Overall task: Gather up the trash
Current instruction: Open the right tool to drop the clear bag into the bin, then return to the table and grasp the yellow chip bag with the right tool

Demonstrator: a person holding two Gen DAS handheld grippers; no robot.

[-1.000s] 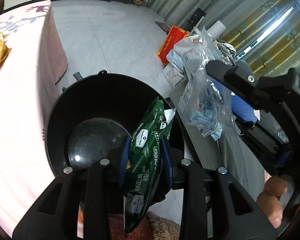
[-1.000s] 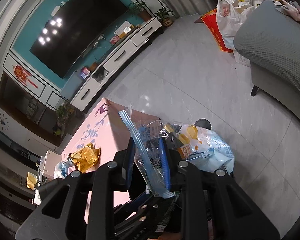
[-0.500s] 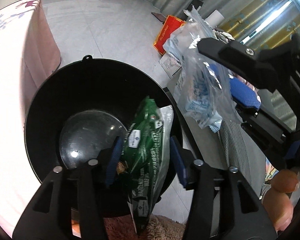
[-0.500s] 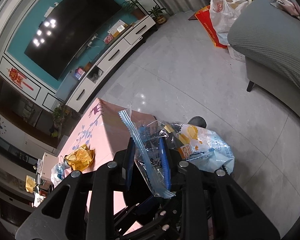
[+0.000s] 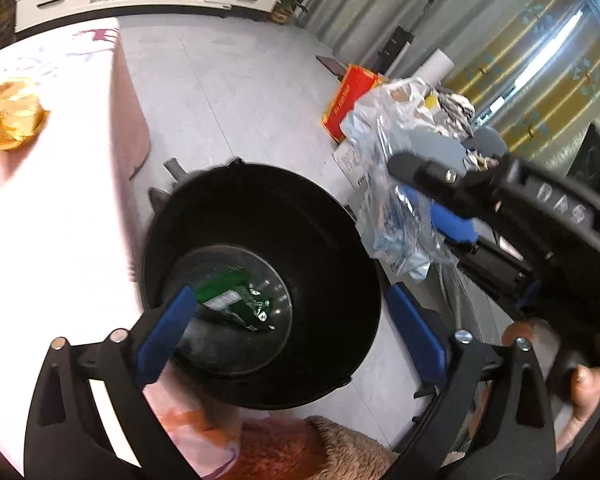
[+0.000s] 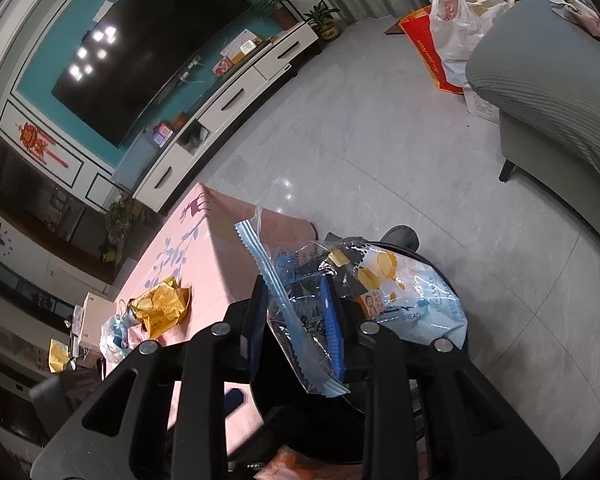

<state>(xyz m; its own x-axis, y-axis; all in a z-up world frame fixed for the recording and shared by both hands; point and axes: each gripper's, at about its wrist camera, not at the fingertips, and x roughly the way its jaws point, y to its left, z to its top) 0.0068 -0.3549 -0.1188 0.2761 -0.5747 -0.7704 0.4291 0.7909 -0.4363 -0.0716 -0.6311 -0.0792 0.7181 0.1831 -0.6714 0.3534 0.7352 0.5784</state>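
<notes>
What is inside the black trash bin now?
One green snack wrapper lies on the shiny bottom of the black trash bin. The left gripper, jaws just opened wide and empty, hides the bottom's near edge, so anything there cannot be seen.

A wide dark television [image 6: 140,52] hangs on a teal wall [image 6: 36,68] far ahead and left of the right-hand gripper; below it runs a white media cabinet [image 6: 236,100], potted plants [image 6: 324,20] at its far end; a grey sofa [image 6: 548,92] stands to the right on pale floor tiles [image 6: 360,152]; a red carton [image 5: 350,98] sits by striped curtains [image 5: 540,64] ahead of the left-hand gripper.
</notes>
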